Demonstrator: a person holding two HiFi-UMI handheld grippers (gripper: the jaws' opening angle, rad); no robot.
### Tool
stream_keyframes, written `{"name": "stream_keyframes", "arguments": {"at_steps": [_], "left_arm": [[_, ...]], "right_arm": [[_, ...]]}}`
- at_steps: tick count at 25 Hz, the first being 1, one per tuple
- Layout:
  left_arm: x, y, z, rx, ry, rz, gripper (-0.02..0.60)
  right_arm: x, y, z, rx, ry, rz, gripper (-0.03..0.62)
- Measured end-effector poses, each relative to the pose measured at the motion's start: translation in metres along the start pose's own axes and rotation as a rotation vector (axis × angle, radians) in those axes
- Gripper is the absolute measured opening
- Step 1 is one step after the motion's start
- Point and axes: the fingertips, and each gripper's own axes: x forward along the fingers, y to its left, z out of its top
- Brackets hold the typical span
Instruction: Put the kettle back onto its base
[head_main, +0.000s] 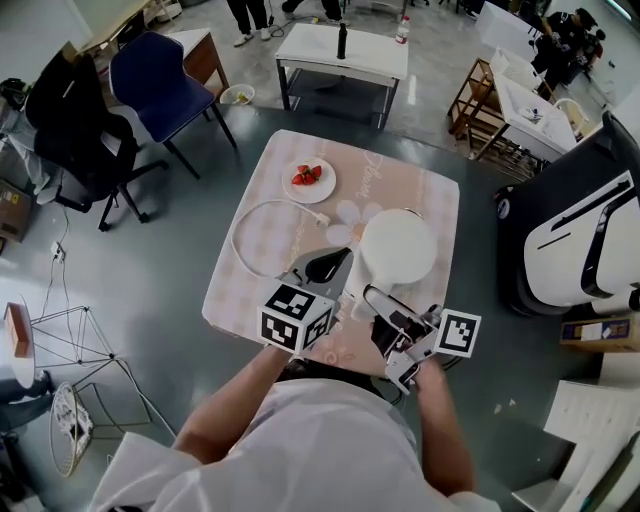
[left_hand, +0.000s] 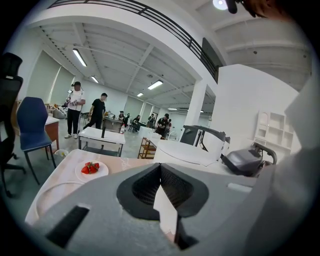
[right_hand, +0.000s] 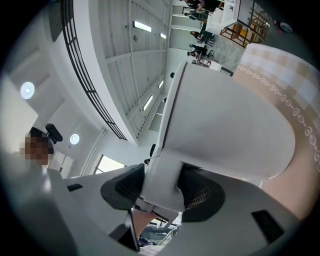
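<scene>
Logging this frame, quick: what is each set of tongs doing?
Left tongs: closed, empty.
Right tongs: closed on the kettle handle.

White kettle (head_main: 398, 247), pink checked tablecloth (head_main: 270, 225), red strawberries (head_main: 307, 175), white plate (head_main: 312, 196), blue chair (head_main: 155, 75)

I see a grey floor (head_main: 150, 250) all round, with a blue chair (head_main: 160, 75) and a black office chair (head_main: 75, 110) at the left. A white table (head_main: 345, 50) stands farther off, a wooden rack (head_main: 470, 105) at the right. Overhead, strip lights (left_hand: 80, 57) line the white ceiling (left_hand: 125, 55) below a dark railing (left_hand: 165, 25).
</scene>
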Motion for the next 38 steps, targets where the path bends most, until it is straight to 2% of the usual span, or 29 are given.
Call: {"name": "stream_keyframes", "arguments": {"at_steps": [14, 38], "left_arm": [[0.003, 0.009, -0.005, -0.02, 0.008, 0.077, 0.006], [0.006, 0.012, -0.003, -0.01, 0.019, 0.061, 0.006]], "right_arm": [[0.002, -0.012, 0.001, 0.022, 0.06, 0.035, 0.199], [0.004, -0.015, -0.007, 0.023, 0.057, 0.028, 0.199]]}}
